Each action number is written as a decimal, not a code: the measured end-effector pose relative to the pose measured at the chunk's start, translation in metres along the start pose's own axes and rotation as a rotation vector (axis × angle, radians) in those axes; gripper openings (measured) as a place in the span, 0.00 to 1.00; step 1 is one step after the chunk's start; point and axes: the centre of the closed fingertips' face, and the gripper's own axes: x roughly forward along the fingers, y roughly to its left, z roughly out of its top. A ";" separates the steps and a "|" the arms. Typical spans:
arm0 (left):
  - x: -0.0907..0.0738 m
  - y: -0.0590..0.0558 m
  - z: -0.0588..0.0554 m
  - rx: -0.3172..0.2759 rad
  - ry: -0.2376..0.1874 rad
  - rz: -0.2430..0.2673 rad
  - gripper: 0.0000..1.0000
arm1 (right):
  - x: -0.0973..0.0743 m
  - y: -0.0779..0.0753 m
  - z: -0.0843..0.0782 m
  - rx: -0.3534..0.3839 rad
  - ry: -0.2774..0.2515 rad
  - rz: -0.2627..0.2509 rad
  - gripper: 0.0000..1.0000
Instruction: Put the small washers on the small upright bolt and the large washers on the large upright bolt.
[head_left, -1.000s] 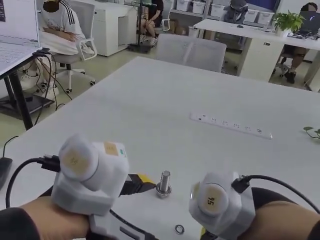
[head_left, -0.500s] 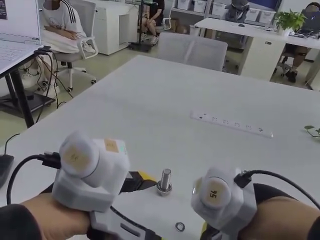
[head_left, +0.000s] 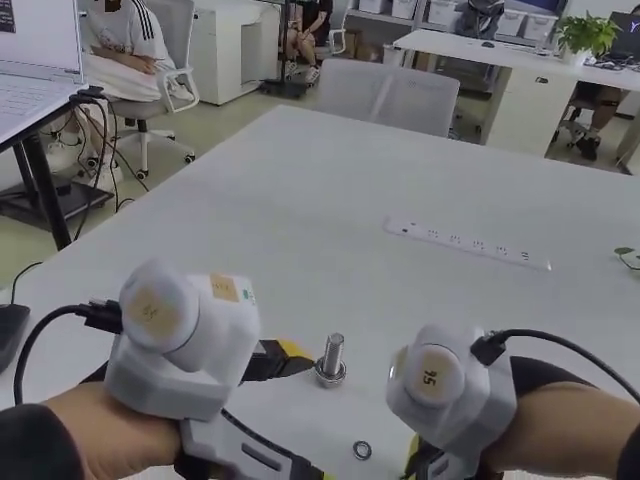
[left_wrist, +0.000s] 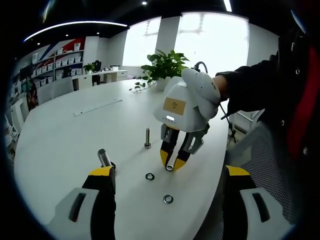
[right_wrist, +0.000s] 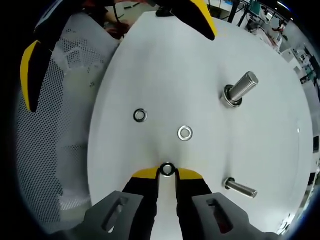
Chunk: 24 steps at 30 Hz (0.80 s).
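Presently held: one washer (right_wrist: 168, 170), pinched by its rim at the very tips of the right gripper (left_wrist: 172, 160), whose jaws are drawn narrow around it, low over the table (right_wrist: 150, 60). Size class of this washer: cannot be told against the others. Left gripper (left_wrist: 168, 174): jaws spread wide, nothing between them, one jaw just beside the large bolt (left_wrist: 104, 157). Large bolt: upright on its head, with a seated washer (right_wrist: 229, 98) already at its base. Small bolt (left_wrist: 147, 137): upright, well apart from the large one, and whether it carries anything cannot be told. First loose washer (right_wrist: 185, 133): flat on the table, between the right gripper and the large bolt. Second loose washer (right_wrist: 140, 115): flat, nearer the table's edge. Hazards, as judged. (1) Grip is on the rim only, at the tips, so the washer could pivot or squirt out during the carry, then roll toward the near edge. (2) Hole and thread must line up. A tilted washer would likely catch on the top of the bolt and hang crooked instead of dropping. (3) Neither bolt looks fastened down, so a sideways push from the washer or a jaw could topple it. (4) The open left jaw sits so close to the large bolt that a small drift might knock it. (5) Size is unconfirmed, so the washer may be taken to the wrong bolt. (6) The second loose washer could be swept off the table by a passing jaw.
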 end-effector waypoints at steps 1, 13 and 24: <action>0.000 0.000 0.000 0.000 0.000 0.000 0.89 | 0.000 0.000 0.000 0.004 -0.001 0.000 0.13; 0.000 -0.001 0.000 0.002 -0.001 -0.003 0.88 | -0.022 -0.006 -0.009 0.036 -0.010 -0.012 0.13; 0.000 0.000 0.001 0.003 -0.004 -0.003 0.88 | -0.047 -0.016 -0.021 0.069 -0.015 -0.037 0.13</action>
